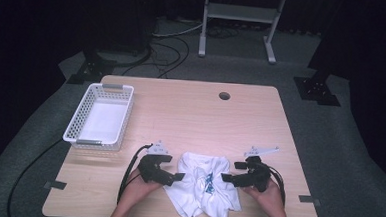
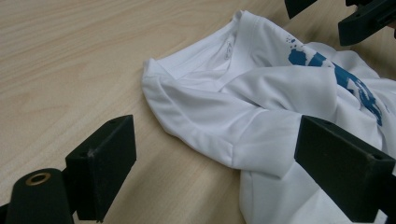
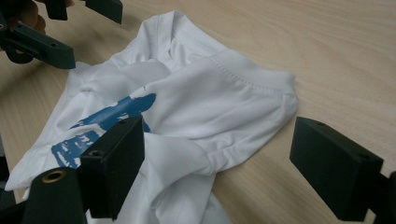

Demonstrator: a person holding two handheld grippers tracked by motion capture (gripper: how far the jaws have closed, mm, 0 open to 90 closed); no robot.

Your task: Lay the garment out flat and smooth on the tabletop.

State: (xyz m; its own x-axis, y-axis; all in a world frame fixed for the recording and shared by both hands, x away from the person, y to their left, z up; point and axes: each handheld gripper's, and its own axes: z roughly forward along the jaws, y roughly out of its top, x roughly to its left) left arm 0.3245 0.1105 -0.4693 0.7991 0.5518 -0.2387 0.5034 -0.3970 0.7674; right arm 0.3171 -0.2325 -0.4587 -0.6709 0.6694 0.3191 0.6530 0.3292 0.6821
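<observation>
A crumpled white T-shirt (image 1: 204,186) with a blue print lies near the table's front edge, between the two grippers. My left gripper (image 1: 176,176) sits at the shirt's left side, open, its jaws straddling a folded edge of the cloth (image 2: 243,140) without closing on it. My right gripper (image 1: 226,178) sits at the shirt's right side, open as well, jaws wide around a bunched fold of the T-shirt (image 3: 219,116). Each gripper view shows the other gripper across the shirt: the right one (image 2: 364,18) and the left one (image 3: 42,42).
A white perforated basket (image 1: 100,115), empty, stands at the table's left side. The wooden table (image 1: 195,113) has a round cable hole (image 1: 224,96) near its far edge. A metal stand (image 1: 240,21) and cables lie on the floor beyond.
</observation>
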